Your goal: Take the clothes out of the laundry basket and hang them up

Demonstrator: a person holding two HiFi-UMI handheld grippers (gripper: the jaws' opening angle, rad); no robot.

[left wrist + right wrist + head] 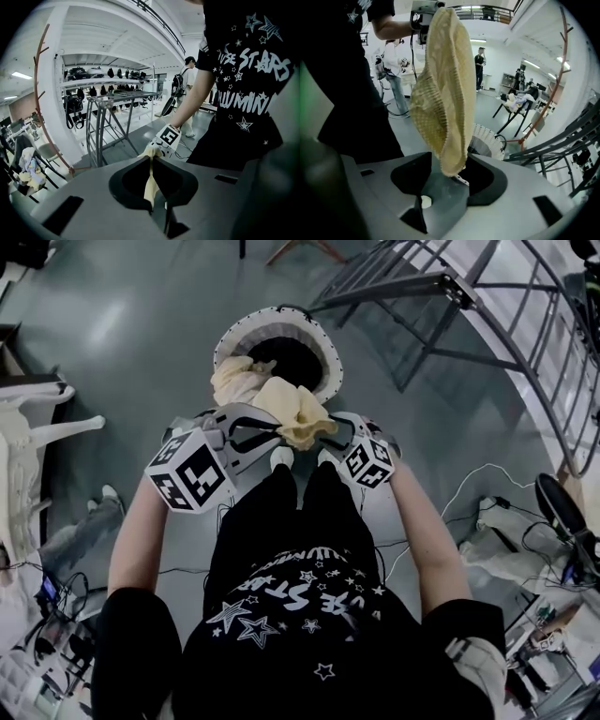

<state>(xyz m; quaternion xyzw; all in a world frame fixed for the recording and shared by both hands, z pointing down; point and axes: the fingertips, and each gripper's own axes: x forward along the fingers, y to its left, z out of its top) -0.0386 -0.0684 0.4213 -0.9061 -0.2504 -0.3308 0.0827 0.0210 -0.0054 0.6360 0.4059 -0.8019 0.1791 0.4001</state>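
A white round laundry basket (319, 343) stands on the floor ahead of me, with a cream garment (236, 379) lying over its near rim. My left gripper (274, 434) is shut on a cream knitted cloth (298, 414), and a strip of that cloth (151, 185) runs pinched between its jaws. In the right gripper view the cloth (443, 93) hangs from the left gripper down to my right gripper (450, 176). That gripper's jaws stand wide, the cloth's lower end lies in the gap, and the pads do not press it. The right gripper (323, 434) sits just right of the cloth.
A grey metal drying rack (441, 292) stands at the upper right, past the basket. A white chair (37, 432) is at the left and cables (469, 486) lie on the floor at the right. A reddish coat stand (43, 93) and people are further off.
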